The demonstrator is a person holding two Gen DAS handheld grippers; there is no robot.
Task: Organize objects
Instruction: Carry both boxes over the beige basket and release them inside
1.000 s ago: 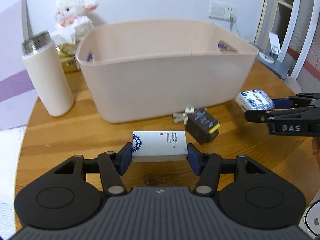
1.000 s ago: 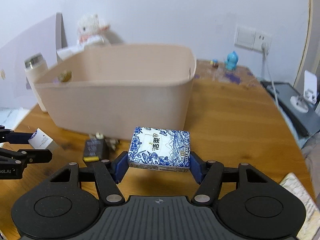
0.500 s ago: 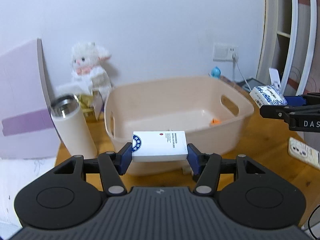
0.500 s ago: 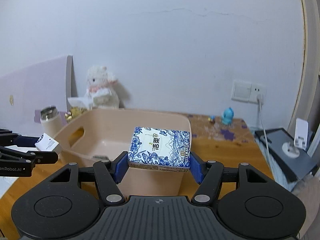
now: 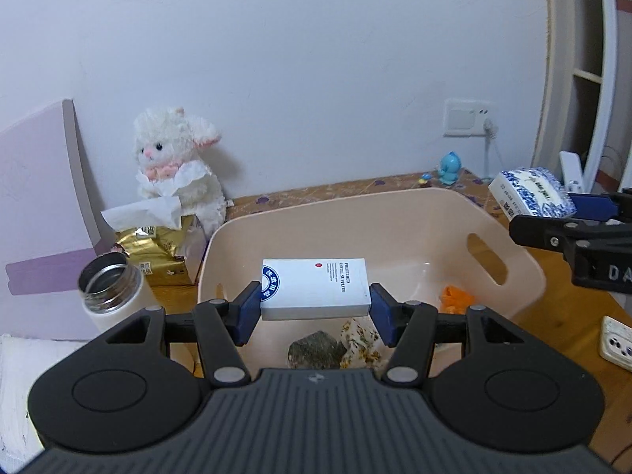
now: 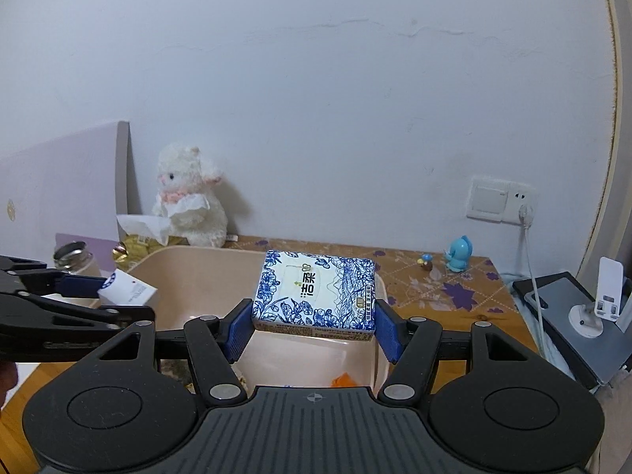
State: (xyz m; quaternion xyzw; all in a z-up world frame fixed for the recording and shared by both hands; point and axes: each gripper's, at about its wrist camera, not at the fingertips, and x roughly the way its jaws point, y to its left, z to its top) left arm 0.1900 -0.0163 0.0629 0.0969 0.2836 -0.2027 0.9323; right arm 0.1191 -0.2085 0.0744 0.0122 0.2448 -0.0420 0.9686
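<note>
Left gripper (image 5: 315,312) — clamped on the white box (image 5: 314,289) above the beige bin (image 5: 509,249). Right gripper (image 6: 314,330) — clamped on the blue-patterned tissue pack (image 6: 316,290); held over the same bin's rim.

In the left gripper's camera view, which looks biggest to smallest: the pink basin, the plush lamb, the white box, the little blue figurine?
1. pink basin
2. plush lamb
3. white box, though nearness to the camera enlarges it
4. blue figurine

One beige bin (image 5: 509,245), one white box (image 5: 314,288), one blue-patterned tissue pack (image 6: 316,292), one plush lamb (image 5: 173,166), one flask (image 5: 112,294), two tools: left tool (image 5: 314,314), right tool (image 6: 314,330).
</note>
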